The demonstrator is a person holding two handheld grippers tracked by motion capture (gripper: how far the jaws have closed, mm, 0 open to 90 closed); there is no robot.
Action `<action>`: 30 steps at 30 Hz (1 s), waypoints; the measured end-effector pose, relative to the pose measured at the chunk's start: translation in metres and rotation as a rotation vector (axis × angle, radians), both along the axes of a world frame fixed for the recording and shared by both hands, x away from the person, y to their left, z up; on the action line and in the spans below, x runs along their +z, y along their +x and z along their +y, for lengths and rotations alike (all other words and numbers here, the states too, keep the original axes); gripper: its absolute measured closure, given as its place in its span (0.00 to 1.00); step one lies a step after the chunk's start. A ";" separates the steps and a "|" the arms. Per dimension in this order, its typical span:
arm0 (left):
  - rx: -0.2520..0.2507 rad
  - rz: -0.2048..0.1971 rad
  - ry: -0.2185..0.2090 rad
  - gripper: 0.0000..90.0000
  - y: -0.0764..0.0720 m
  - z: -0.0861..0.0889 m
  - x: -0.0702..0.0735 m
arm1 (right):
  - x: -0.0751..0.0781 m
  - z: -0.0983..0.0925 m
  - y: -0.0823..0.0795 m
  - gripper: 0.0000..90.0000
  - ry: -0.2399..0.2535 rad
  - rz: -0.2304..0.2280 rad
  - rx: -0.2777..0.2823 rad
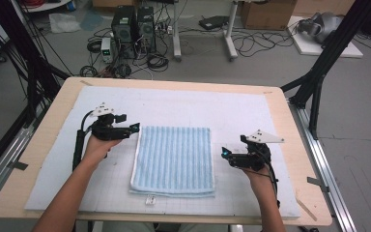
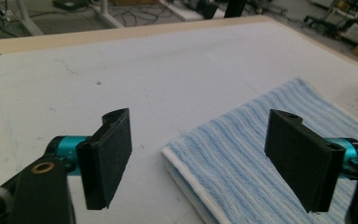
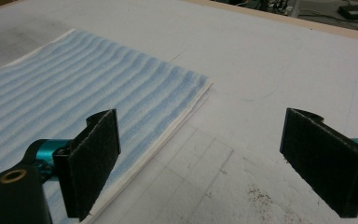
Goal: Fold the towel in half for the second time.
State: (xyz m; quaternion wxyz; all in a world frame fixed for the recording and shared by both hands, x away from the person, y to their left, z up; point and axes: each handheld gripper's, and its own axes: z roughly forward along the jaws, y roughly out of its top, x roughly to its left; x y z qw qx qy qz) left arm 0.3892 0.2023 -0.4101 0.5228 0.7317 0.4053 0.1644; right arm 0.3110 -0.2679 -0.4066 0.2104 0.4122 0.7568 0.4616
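One folded towel (image 1: pixel 174 159), white mat (image 1: pixel 232 116)

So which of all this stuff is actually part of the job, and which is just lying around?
Part of the job:
- folded blue striped towel
- left tongs, open
- right tongs, open
- white mat

Just lying about:
- computer towers
- floor cables
- cardboard box

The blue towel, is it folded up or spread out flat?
Folded. The towel lies in a neat rectangle, and stacked layers show along its white edge in the left gripper view.
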 end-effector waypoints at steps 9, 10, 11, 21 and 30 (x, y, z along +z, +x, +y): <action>0.028 0.070 0.072 0.35 0.025 -0.012 -0.023 | 0.000 -0.001 0.000 0.13 0.005 0.005 -0.001; 0.031 0.088 0.092 0.35 0.027 -0.013 -0.029 | 0.000 -0.001 0.000 0.13 0.007 0.004 -0.001; 0.031 0.088 0.092 0.35 0.027 -0.013 -0.029 | 0.000 -0.001 0.000 0.13 0.007 0.004 -0.001; -0.005 0.081 0.213 0.55 0.029 -0.030 -0.040 | -0.002 -0.001 0.001 0.12 0.002 0.011 0.000; -0.070 0.063 0.268 0.93 0.026 -0.038 -0.040 | -0.003 -0.001 0.001 0.13 0.000 0.019 -0.001</action>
